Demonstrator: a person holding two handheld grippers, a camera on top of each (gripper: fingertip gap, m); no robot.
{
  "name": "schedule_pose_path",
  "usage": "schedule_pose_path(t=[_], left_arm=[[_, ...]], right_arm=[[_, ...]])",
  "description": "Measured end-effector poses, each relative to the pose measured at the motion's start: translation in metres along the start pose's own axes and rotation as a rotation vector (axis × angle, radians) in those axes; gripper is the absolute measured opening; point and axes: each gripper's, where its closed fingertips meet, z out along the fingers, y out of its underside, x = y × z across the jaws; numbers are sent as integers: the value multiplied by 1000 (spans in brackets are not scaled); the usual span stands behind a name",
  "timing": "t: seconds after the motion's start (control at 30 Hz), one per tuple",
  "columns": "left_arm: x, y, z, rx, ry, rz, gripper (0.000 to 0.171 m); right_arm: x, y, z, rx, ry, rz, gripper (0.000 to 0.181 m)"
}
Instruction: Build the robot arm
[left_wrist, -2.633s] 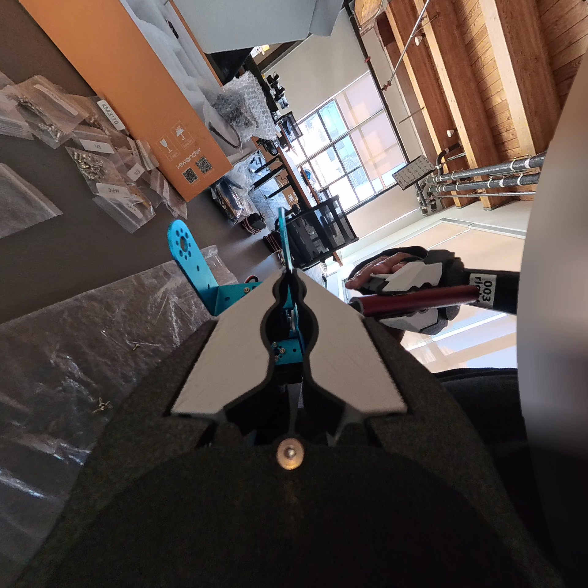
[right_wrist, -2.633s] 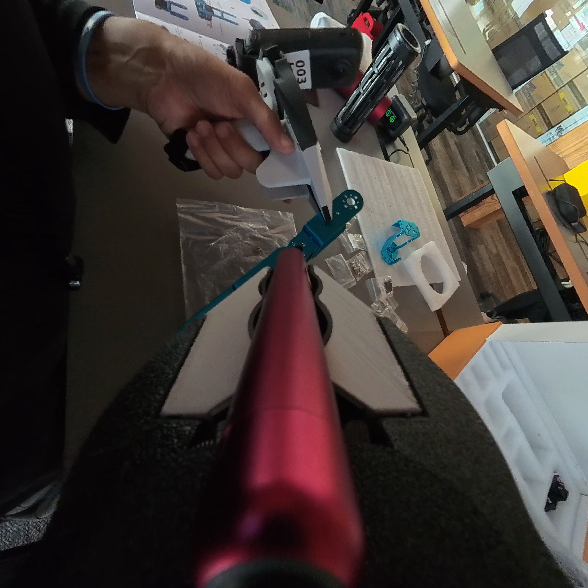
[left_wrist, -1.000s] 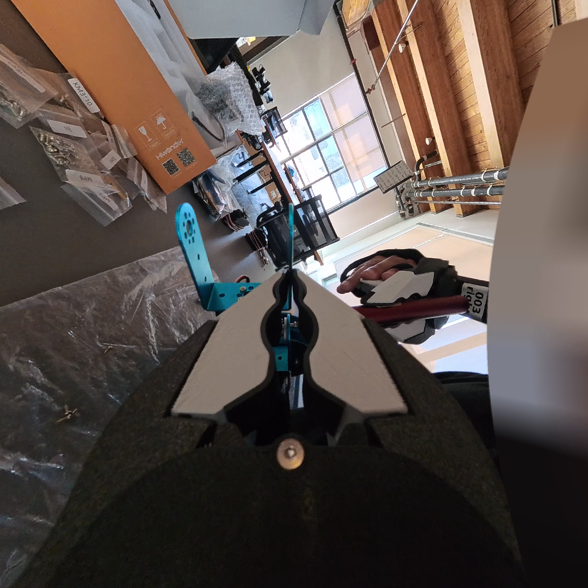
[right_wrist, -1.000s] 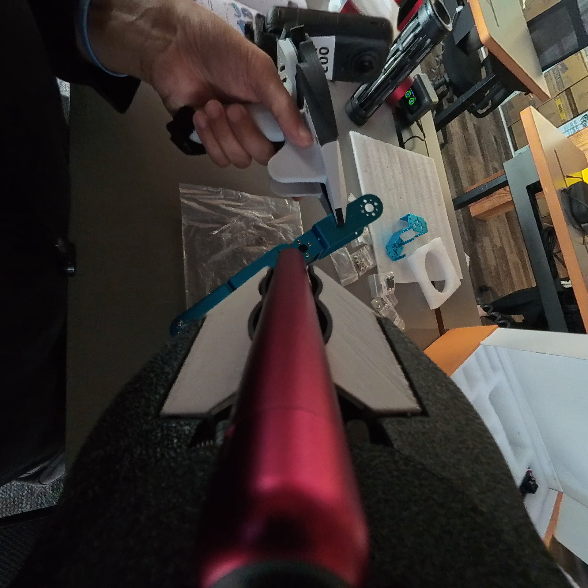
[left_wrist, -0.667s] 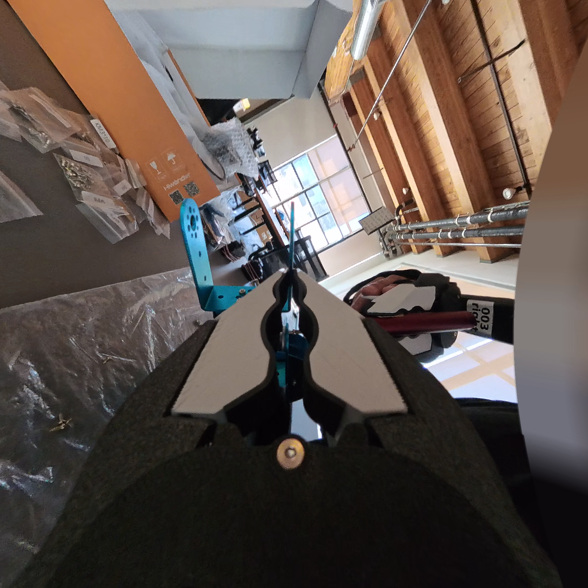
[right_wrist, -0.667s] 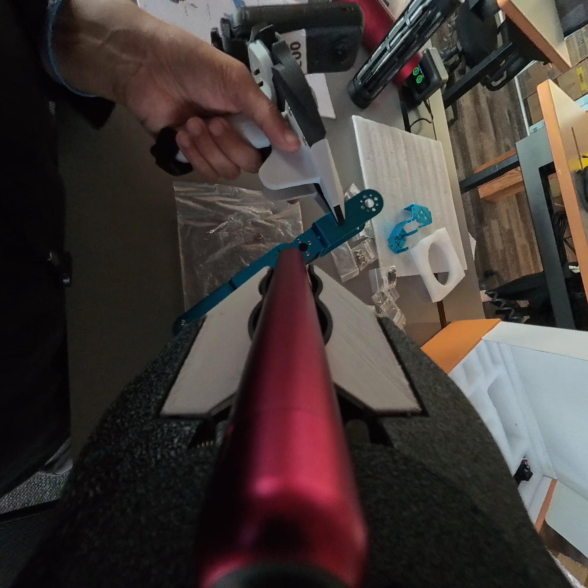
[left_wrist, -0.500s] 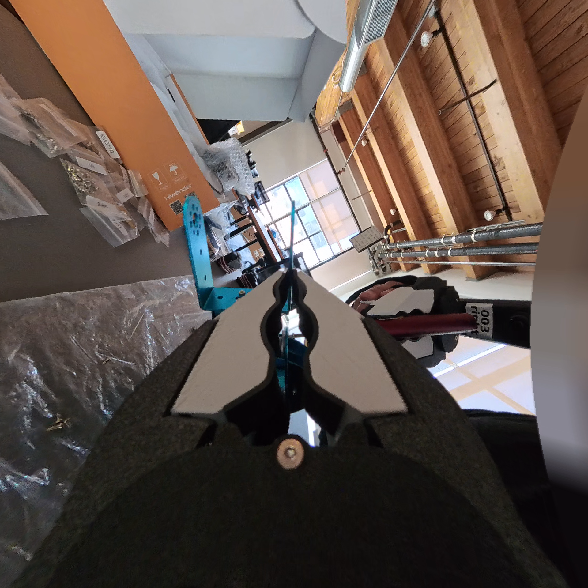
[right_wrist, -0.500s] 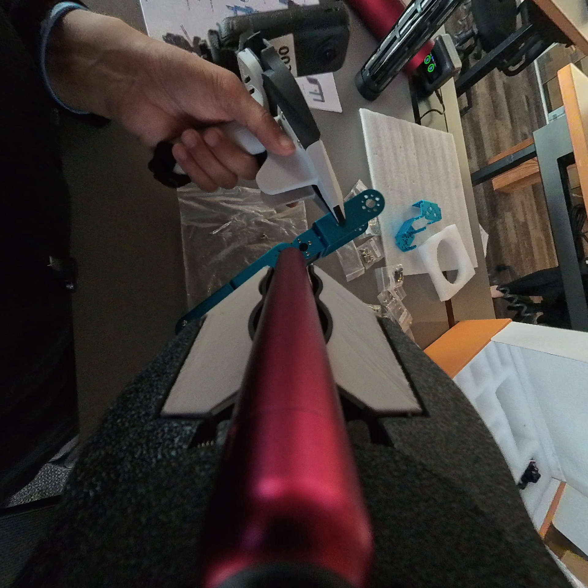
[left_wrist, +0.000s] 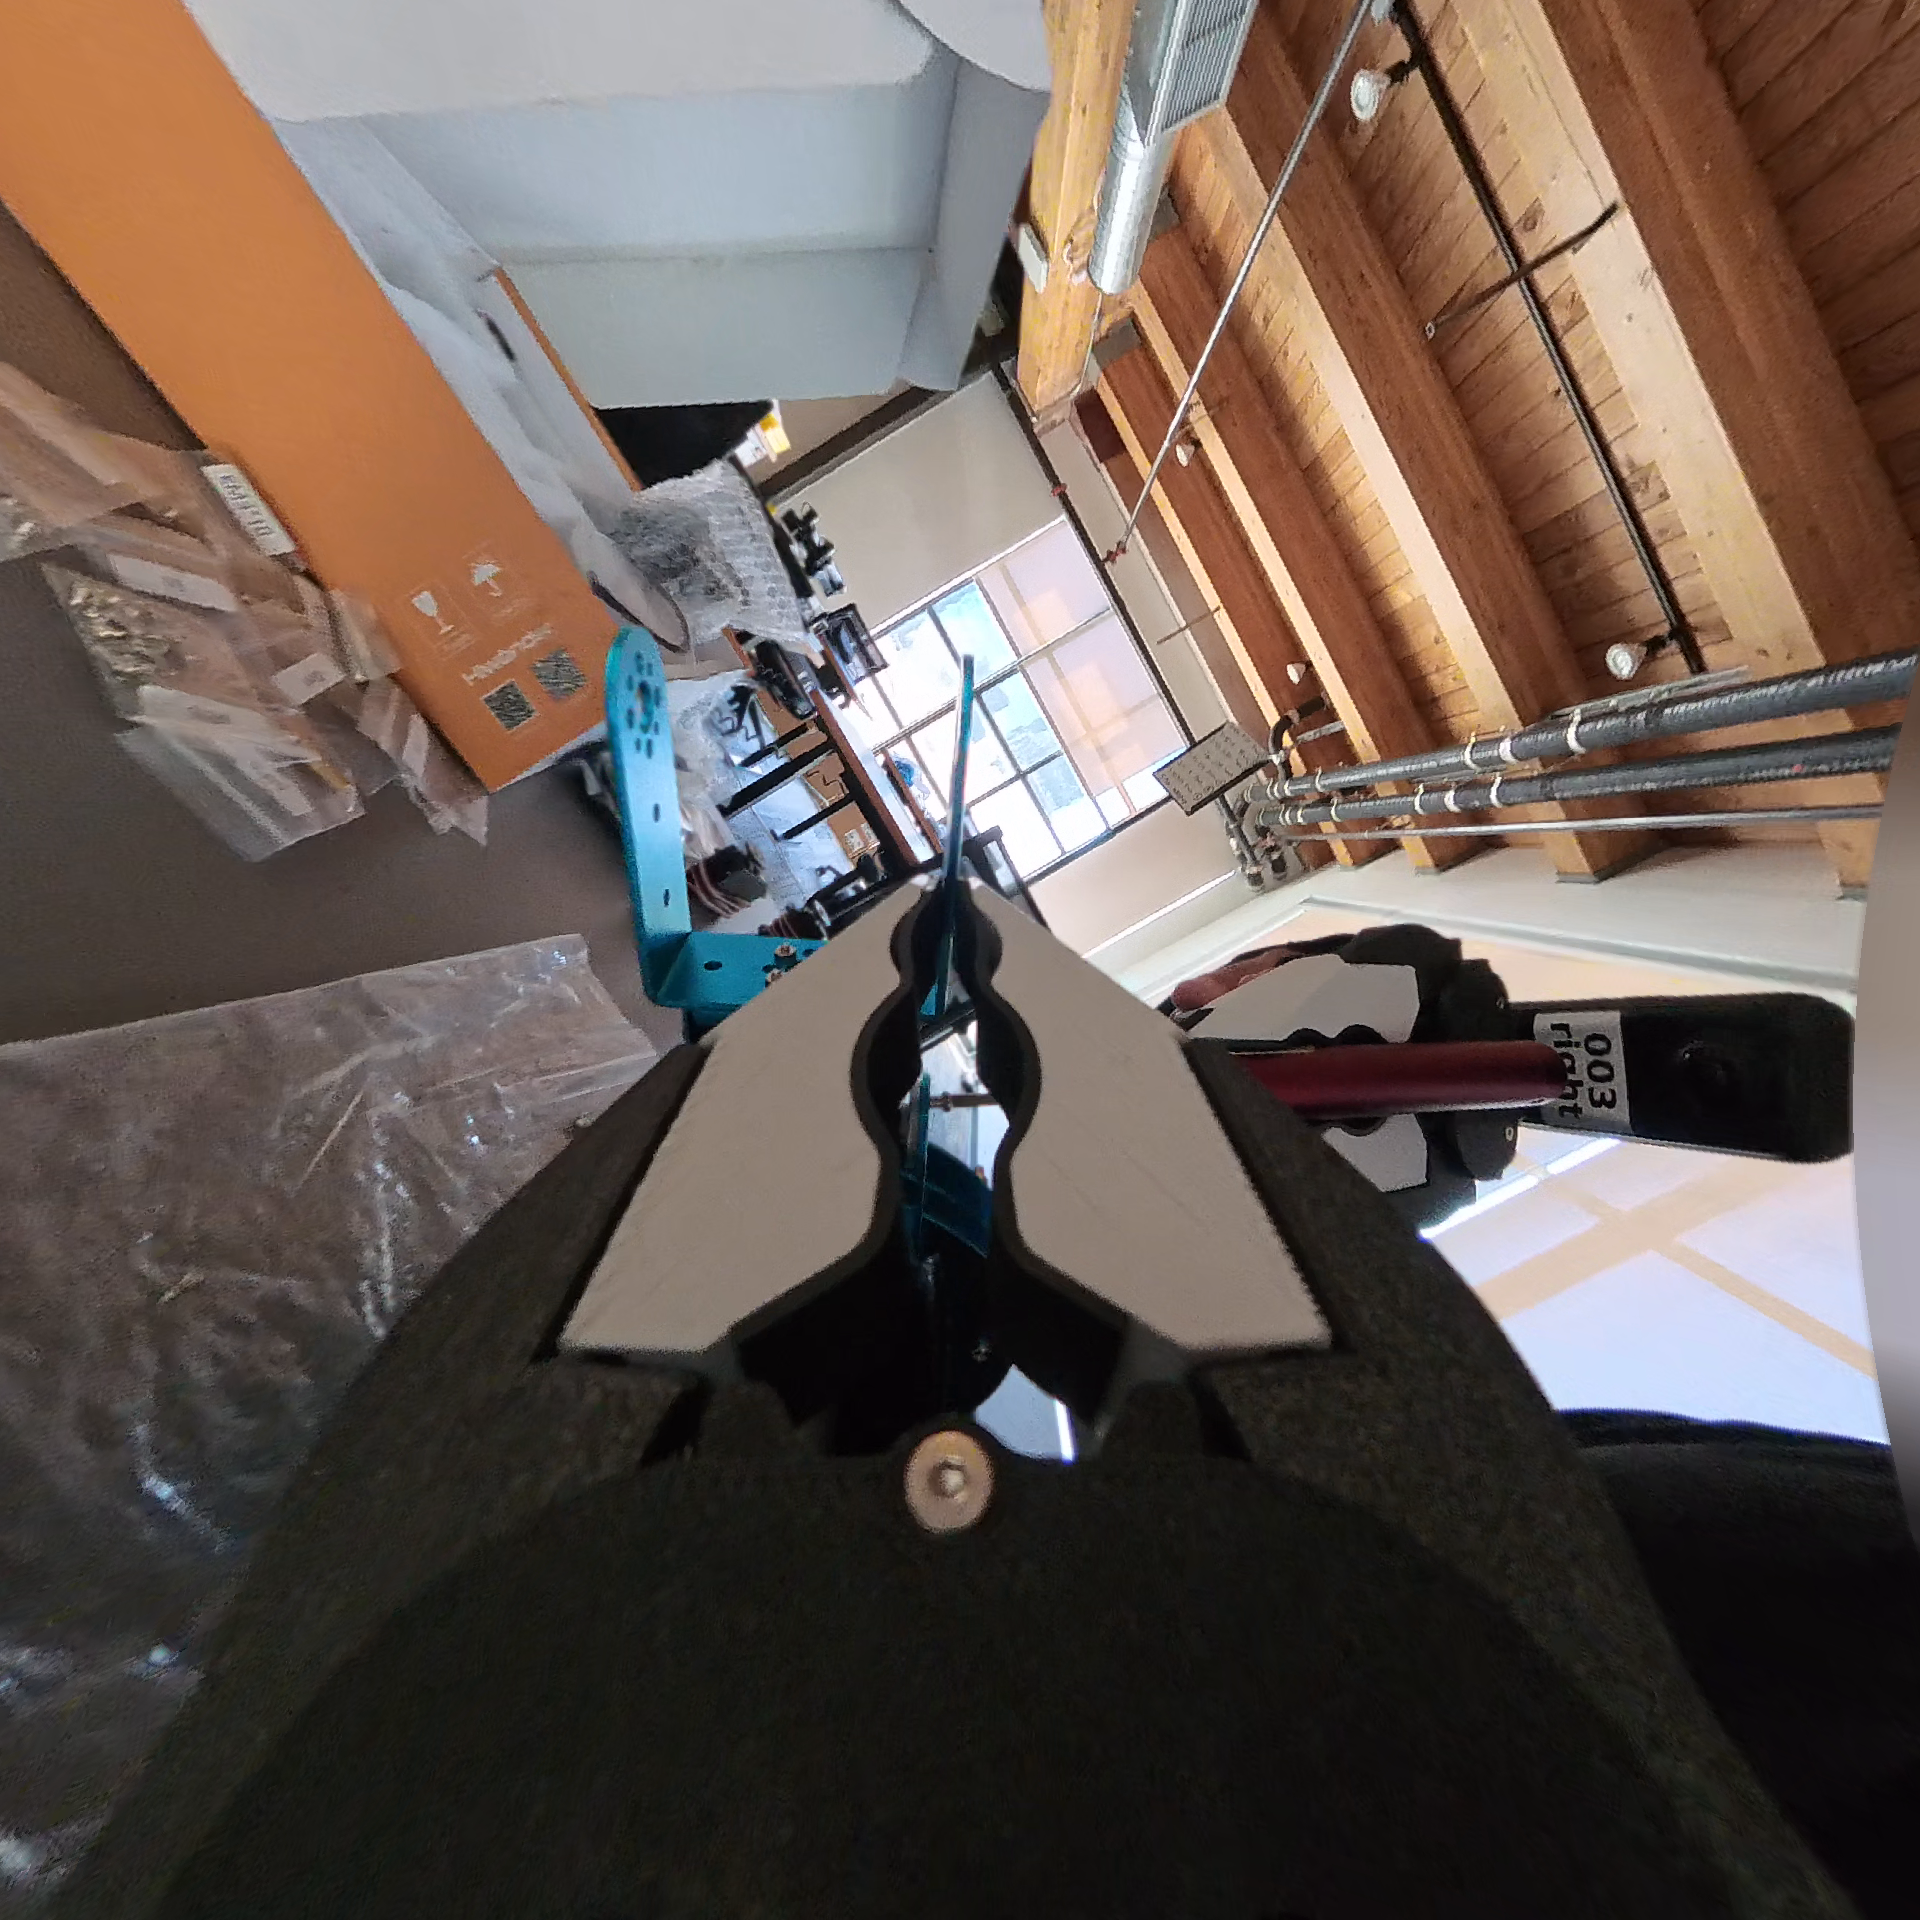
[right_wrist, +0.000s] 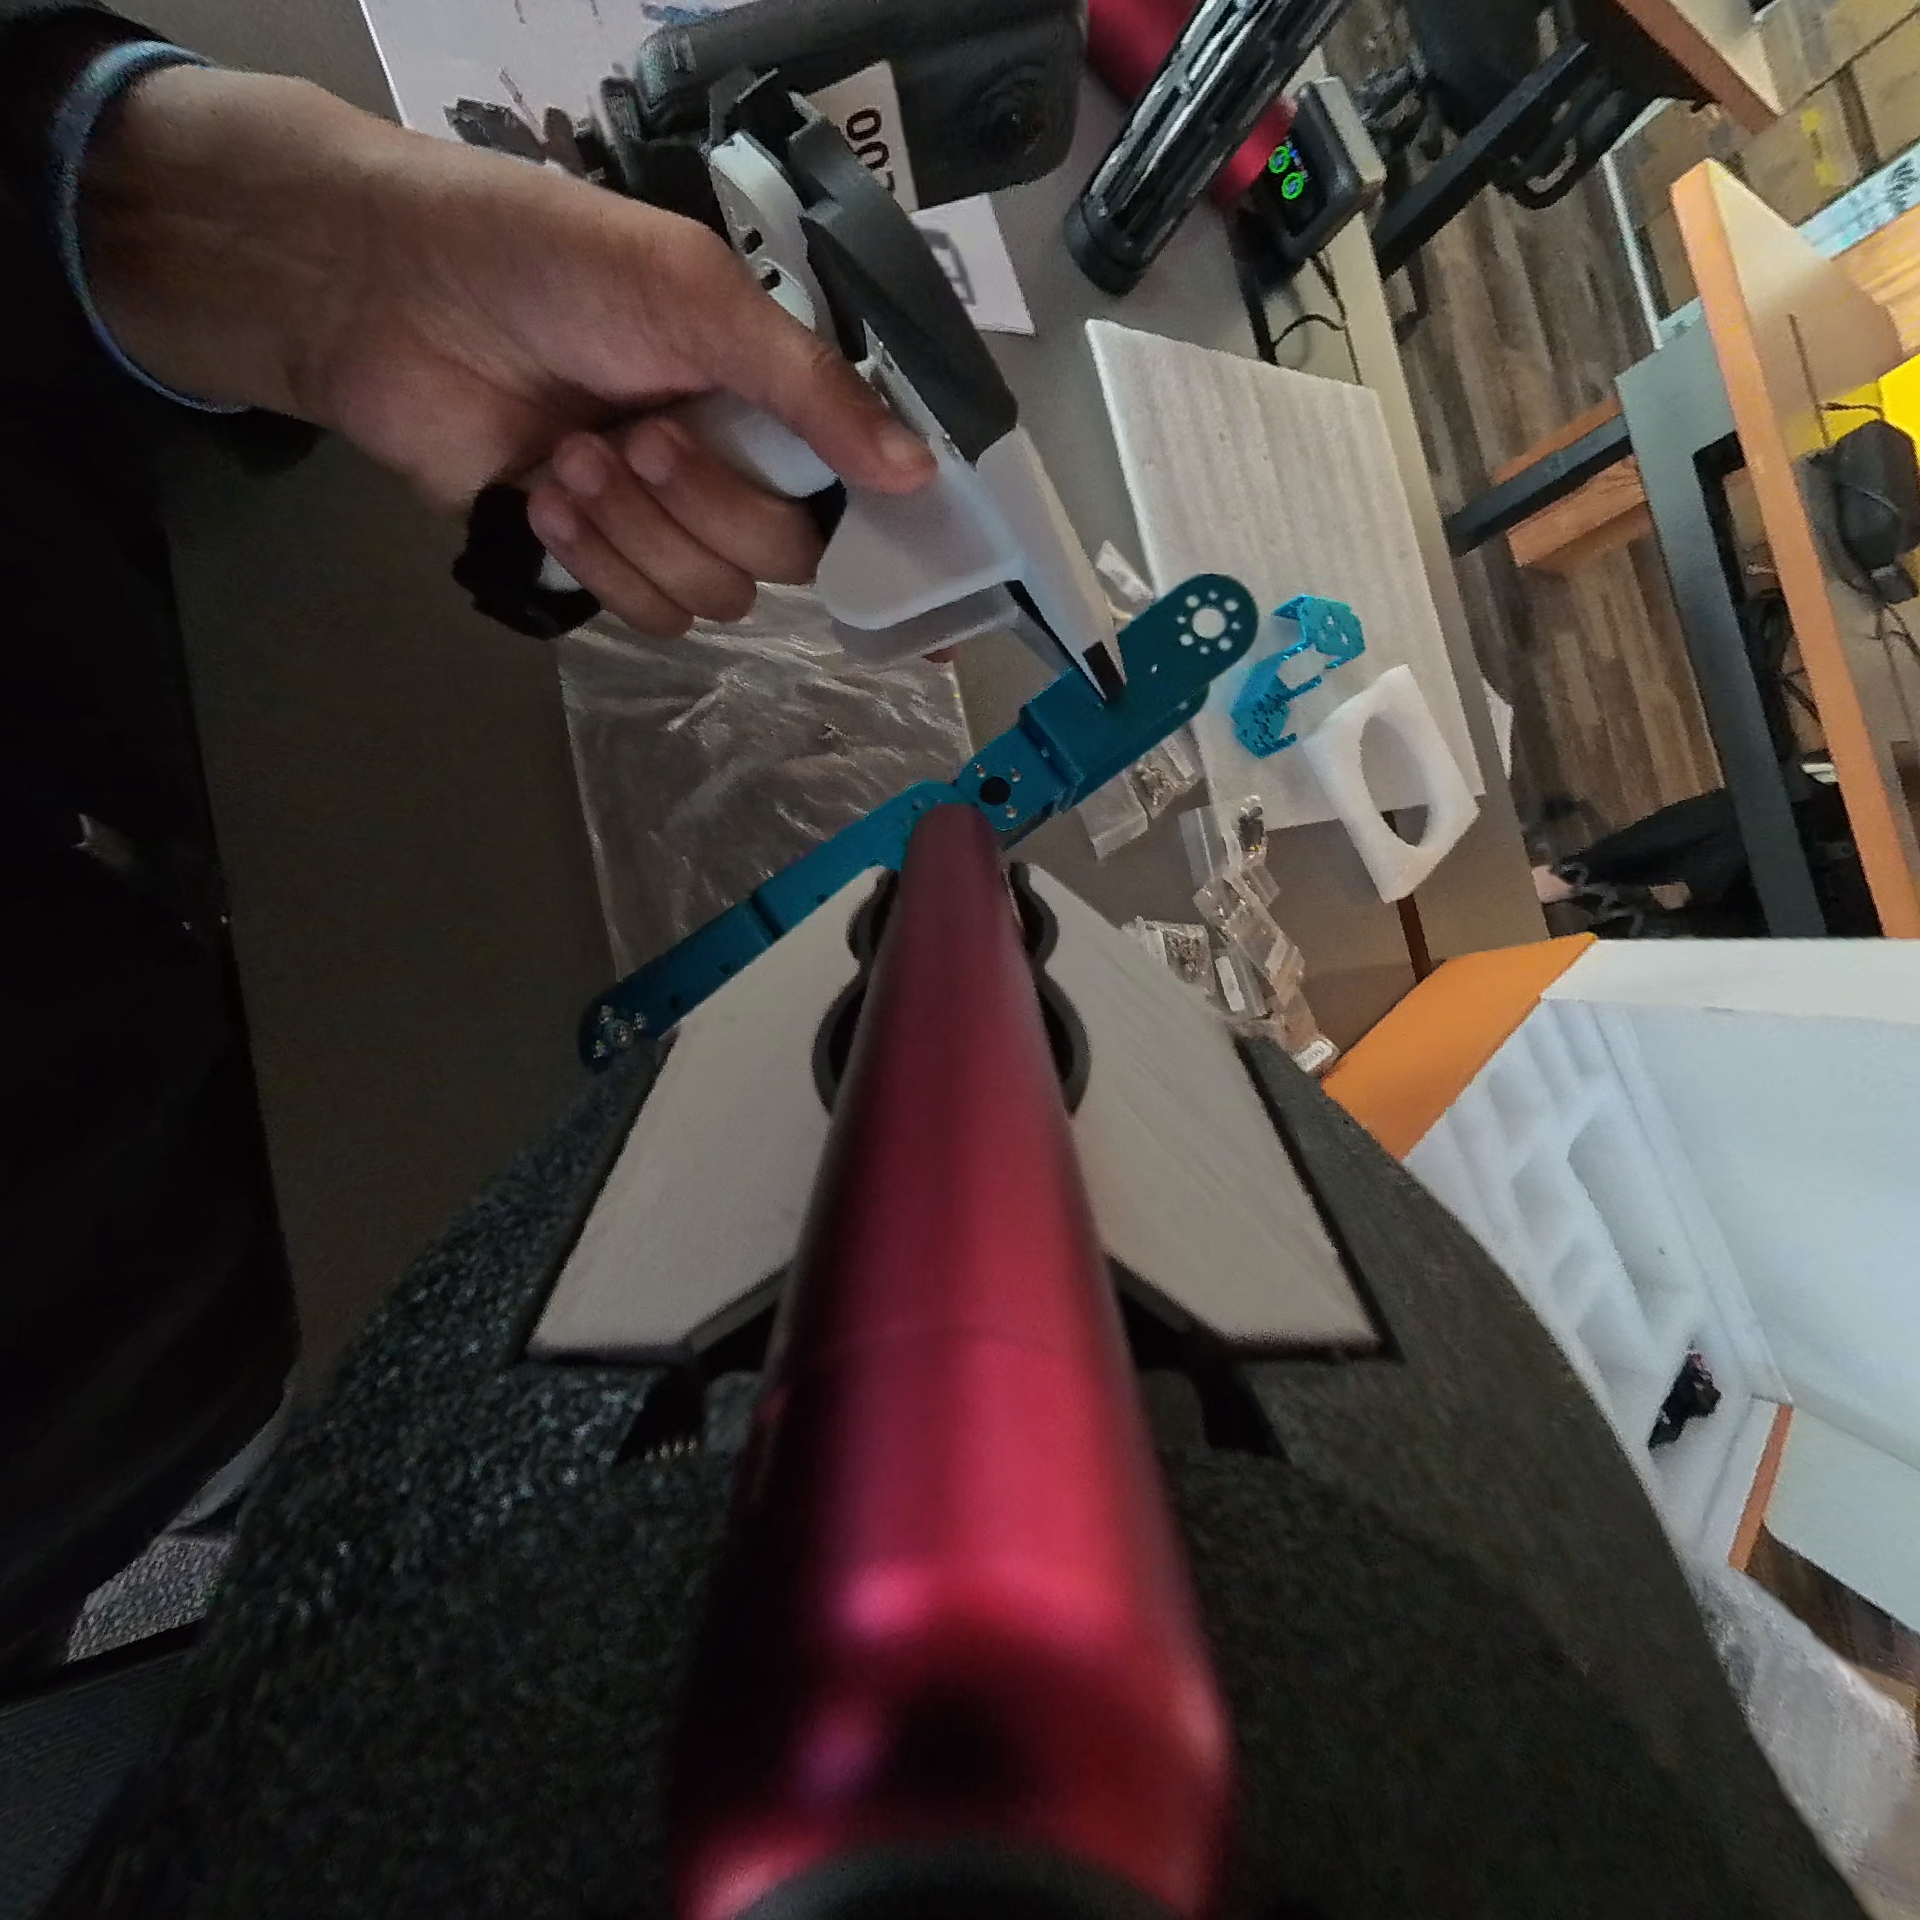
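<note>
Bracket assembly (right_wrist: 1049, 748), blue anodised metal, is pinched between the closed fingers of the left gripper (right_wrist: 1091, 665) and held above the clear plastic bag (right_wrist: 748, 748) on the table. A red screwdriver handle (right_wrist: 956, 1299) is clamped in the right gripper (right_wrist: 951, 883), its tip at a hole in the bracket. Whether a screw is seated cannot be told.

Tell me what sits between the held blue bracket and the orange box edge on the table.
In the right wrist view, small clear bags of hardware lie on the table between the blue bracket that the left gripper grips and the orange box.
</note>
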Motion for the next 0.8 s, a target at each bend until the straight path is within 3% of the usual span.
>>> schedule_pose_path(t=[0.33, 0.6, 0.8], left_arm=[[39, 29, 36, -167, 13, 206, 0], [45, 36, 39, -293, -9, 287, 0], [51, 42, 41, -297, 11, 307, 0]], right_arm=[[-12, 18, -43, 53, 160, 30, 23], [-24, 16, -45, 53, 287, -12, 23], [-28, 19, -51, 72, 339, 30, 22]])
